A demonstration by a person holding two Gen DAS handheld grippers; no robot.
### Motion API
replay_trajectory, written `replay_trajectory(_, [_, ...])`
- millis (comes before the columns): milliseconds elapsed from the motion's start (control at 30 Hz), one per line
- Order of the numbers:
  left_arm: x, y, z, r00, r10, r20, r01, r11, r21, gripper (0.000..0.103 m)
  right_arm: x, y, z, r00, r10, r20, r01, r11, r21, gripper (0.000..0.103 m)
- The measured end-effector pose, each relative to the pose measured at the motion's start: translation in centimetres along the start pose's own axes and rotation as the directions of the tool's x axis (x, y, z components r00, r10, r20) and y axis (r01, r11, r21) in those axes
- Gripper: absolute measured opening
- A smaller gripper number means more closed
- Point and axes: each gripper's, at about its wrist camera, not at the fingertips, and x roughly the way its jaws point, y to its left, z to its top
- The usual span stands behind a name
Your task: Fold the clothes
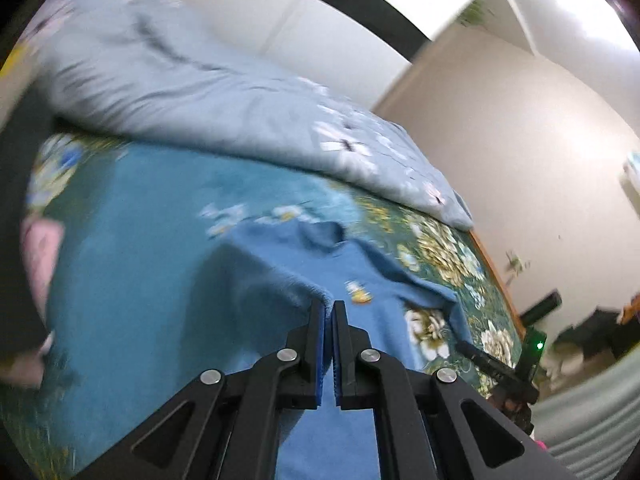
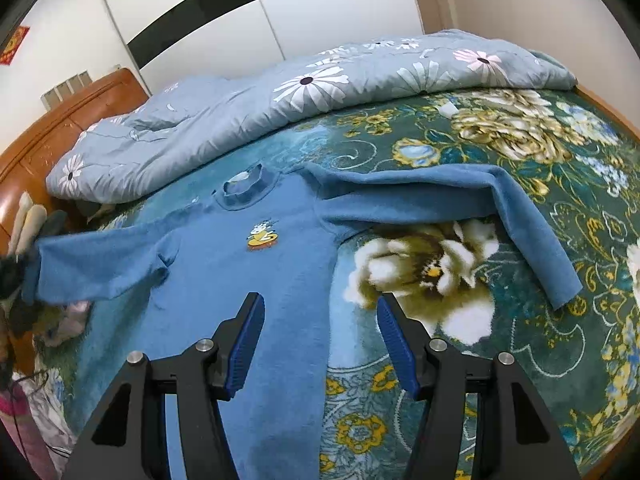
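Note:
A blue long-sleeved sweater (image 2: 280,280) with a small yellow cartoon patch (image 2: 262,236) lies face up on the flowered bedspread (image 2: 520,360). Its right sleeve (image 2: 520,216) is bent down across the spread. Its left sleeve (image 2: 100,264) is stretched out and lifted at the cuff. My left gripper (image 1: 329,304) is shut on that sleeve's edge (image 1: 280,280) and holds it above the bed. My right gripper (image 2: 320,304) is open and empty, hovering over the sweater's lower right side.
A light blue daisy-print quilt (image 2: 280,96) is bunched along the far side of the bed. An orange wooden headboard (image 2: 60,128) stands at the left. Pink and white items (image 2: 60,320) lie by the left edge. White wardrobe doors (image 2: 240,20) stand behind.

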Motion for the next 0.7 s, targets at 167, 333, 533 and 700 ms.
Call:
replay_trajectory(167, [9.8,-4.8,3.4,0.986,-0.01,-0.166,0.016,0.999,0.035,0.004,-0.1,-2.1,-0.5,1.0,-0.018,-0.008,0.019,1.0,0.025,0.06])
replay_trajectory(333, [20.8,-6.6,3.6,0.95,0.033,-0.311,-0.028,0.999,0.019,0.004,0.4,-5.0,-1.8,0.997,-0.06,-0.043,0.062,0.997,0.047,0.06])
replay_trajectory(533, [30.1,-7.3,2.2,0.931,0.071,-0.359,-0.065,0.998,0.028,0.006,1.5,-8.4,-2.9,0.991,-0.097,-0.096,0.106,0.991,0.088,0.06])
replay_trajectory(700, [31.9,-6.4,2.2,0.929,0.004,-0.371,-0.01,1.0,-0.014,0.043,2.3,-8.9,-3.4,0.989,-0.099,-0.112,0.11,0.989,0.098,0.06])
